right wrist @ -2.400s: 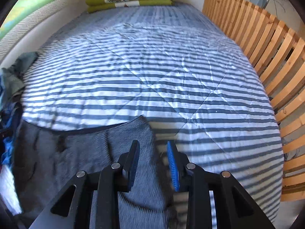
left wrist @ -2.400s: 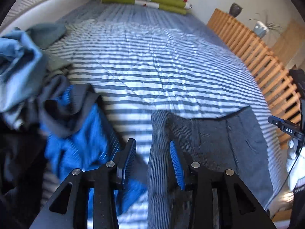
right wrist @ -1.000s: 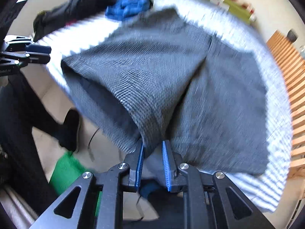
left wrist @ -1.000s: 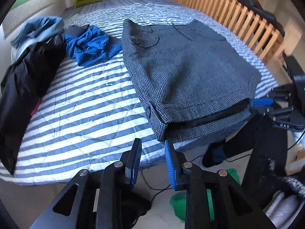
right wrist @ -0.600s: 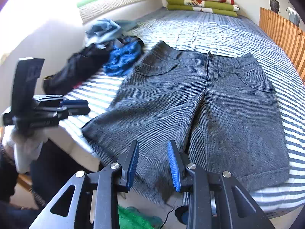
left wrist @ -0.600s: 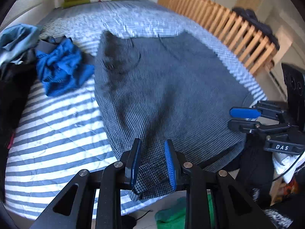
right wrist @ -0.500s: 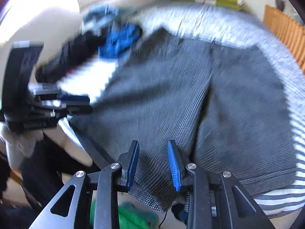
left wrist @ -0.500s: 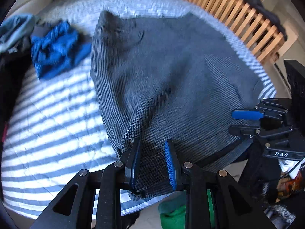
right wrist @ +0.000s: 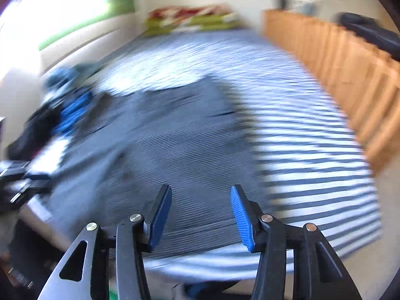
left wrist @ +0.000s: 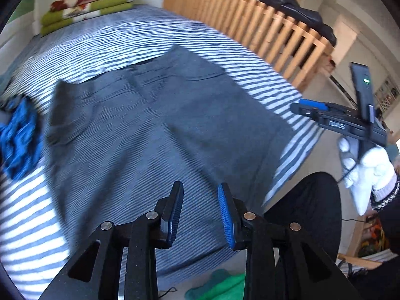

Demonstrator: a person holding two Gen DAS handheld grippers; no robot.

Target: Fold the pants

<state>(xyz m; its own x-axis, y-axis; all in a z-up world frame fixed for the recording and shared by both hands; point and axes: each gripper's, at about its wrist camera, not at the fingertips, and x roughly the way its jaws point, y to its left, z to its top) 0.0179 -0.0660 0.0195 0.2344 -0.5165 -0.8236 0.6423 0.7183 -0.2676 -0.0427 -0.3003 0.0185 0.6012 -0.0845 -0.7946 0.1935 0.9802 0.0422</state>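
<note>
Grey pants (left wrist: 155, 125) lie spread flat at the near edge of the striped bed (left wrist: 155, 35), hems toward that edge. Above them, the left hand-held gripper (left wrist: 200, 215) and the right hand-held gripper (right wrist: 200, 215) have just been opening; both are empty. Blue cloth (left wrist: 17, 137) lies by the bed's left edge.

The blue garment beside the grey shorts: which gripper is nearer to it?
Left. The blue garment lies past the shorts' left edge; the left gripper hangs over their near hem, while the right gripper is off the bed's right edge.
</note>
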